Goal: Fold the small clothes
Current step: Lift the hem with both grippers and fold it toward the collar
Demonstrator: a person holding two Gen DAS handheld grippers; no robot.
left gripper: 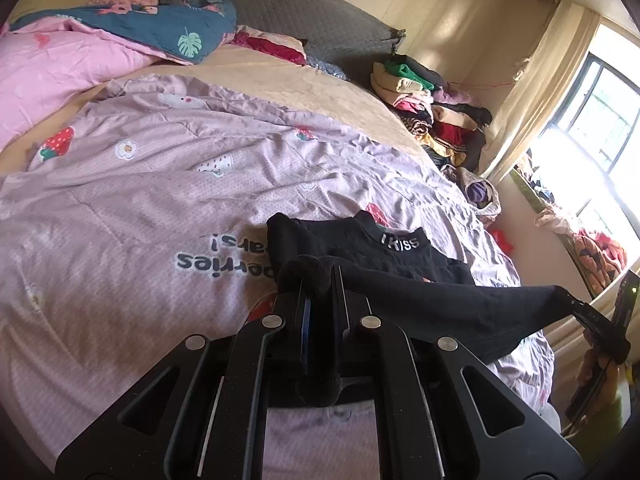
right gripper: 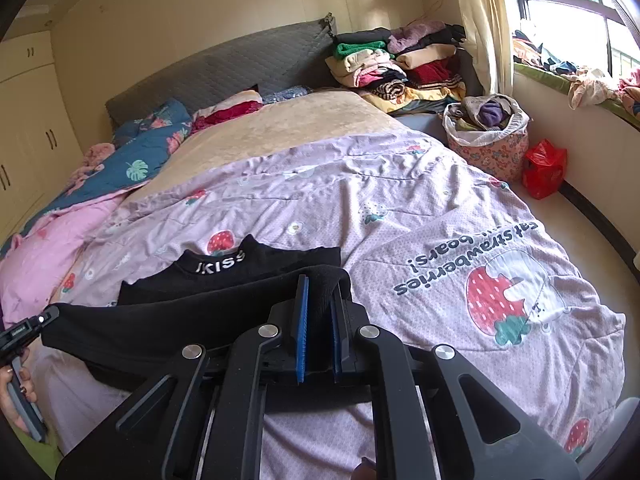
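Bed (left gripper: 280, 76) fills both views, tan sheet toward a grey quilted headboard (right gripper: 224, 68). Lilac quilt (left gripper: 152, 200) with strawberry print spread over the near half, wrinkled; its lettering reads upside down from here. Pink and blue bedding (left gripper: 80, 48) bunched at the far left corner of the bed. Pile of folded clothes (right gripper: 400, 64) stacked at the far right corner by the curtain (right gripper: 476, 20); patterned fabric basket (right gripper: 488, 140) on the floor below it, a red bag (right gripper: 544, 168) just beside that. Window (left gripper: 600, 120) bright, more loose clothing along its sill.

Black top (right gripper: 224, 280) lies on the quilt near the bed's front edge, collar with white "KISS" lettering pointing toward the headboard. Upper part flat on the quilt; the near hem edge is lifted off it and stretched taut between the two grippers.

Left gripper (left gripper: 318, 280): jaws drawn narrow, a bunched fold of the black fabric pinched between them at one end of the lifted edge; also visible at the left border of the right wrist view, the person's hand around its handle.

Right gripper (right gripper: 320, 292): jaws narrow, blue pads (right gripper: 301, 328) showing, black fabric draped over the tips and caught between them at the other end of the edge
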